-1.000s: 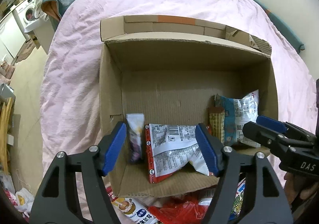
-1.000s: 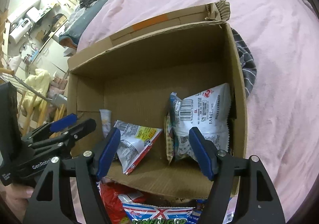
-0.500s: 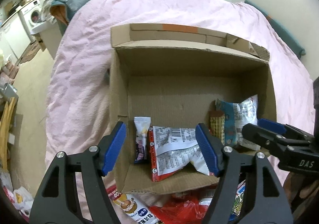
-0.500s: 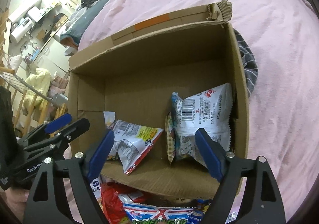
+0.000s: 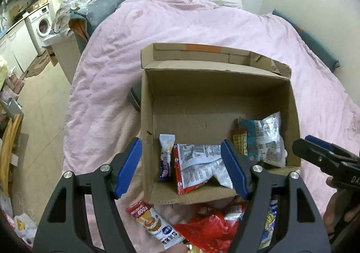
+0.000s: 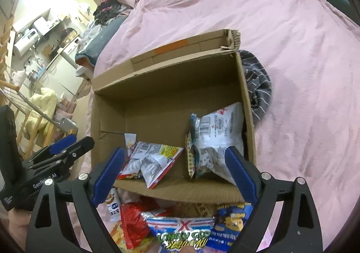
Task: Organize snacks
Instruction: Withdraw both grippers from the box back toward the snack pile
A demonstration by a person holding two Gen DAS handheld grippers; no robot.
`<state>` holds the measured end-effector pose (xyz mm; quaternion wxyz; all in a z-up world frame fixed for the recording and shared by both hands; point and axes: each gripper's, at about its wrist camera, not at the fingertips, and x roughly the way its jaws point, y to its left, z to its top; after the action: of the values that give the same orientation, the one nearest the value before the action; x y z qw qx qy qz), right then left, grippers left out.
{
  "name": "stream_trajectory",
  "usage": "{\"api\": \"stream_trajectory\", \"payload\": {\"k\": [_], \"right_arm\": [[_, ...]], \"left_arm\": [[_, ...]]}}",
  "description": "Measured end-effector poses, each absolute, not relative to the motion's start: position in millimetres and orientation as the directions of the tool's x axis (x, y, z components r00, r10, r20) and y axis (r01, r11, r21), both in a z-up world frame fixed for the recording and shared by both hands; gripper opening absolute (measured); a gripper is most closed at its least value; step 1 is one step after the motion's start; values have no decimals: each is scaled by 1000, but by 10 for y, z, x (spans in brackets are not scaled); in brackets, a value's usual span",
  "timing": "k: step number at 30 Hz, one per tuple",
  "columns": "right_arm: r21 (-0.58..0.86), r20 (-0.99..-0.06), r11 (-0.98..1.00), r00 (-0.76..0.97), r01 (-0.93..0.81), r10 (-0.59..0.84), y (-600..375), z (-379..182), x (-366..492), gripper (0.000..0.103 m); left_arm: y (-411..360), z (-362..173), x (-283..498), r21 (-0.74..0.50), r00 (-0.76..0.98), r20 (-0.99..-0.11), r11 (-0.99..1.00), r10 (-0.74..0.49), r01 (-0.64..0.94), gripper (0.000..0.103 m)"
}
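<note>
An open cardboard box (image 5: 147, 118) (image 6: 108, 118) lies on the pink bed. Inside lean a red-and-white bag (image 5: 198, 165) (image 6: 155, 160), a small purple packet (image 5: 166, 154), a blue-and-white bag (image 5: 263, 140) (image 6: 216, 136) and a checked yellow packet (image 5: 238, 142). Loose snacks lie before the box: a red bag (image 5: 207, 228) (image 6: 132, 221), a cake packet (image 5: 153, 221) and a Lonely God bag (image 6: 182, 232). My left gripper (image 5: 182, 163) hovers open over the box's near edge, empty. My right gripper (image 6: 175, 169) is opening its jaws, with nothing gripped between them.
A grey striped cloth (image 6: 258, 86) sticks out from under the box's right side. The pink duvet (image 5: 202, 23) spreads around the box. Left of the bed are bare floor, a washing machine (image 5: 42, 23) and a wooden rack (image 6: 27, 104).
Both grippers have drawn back and risen from the box, so more of the bed shows. The right jaws have spread wider. The snacks in the box have not moved.
</note>
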<state>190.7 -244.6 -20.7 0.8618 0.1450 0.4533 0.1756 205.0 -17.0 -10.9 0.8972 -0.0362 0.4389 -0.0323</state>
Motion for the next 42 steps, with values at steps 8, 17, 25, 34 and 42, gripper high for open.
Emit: {"api": "stream_trajectory", "payload": {"k": [8,17,25,34,42], "right_arm": [[433,-725,894,544,-117,422,-2641,-240,1536,93],[451,-734,890,538,-71,415,-2753,-320,1149,101],[425,-745,904,546,-55,383,-2775,-395,827,103],[439,-770,898,523,20,365,-3003,-548,730,103],[594,-760,803,357,45,543,-2872,-883,888,102]], "left_arm": [[-55,-123,1759,-114,605,-789,993,-104,22,84],[-3,-89,1366,-96,645,-757,995,-100,42,98],[-34,-220,1041,-74,607,-788,995,-101,69,103],[-27,-369,946,-100,549,-829,994,-107,44,103],[65,-448,979,-126,505,-856,992,-110,3,103]]}}
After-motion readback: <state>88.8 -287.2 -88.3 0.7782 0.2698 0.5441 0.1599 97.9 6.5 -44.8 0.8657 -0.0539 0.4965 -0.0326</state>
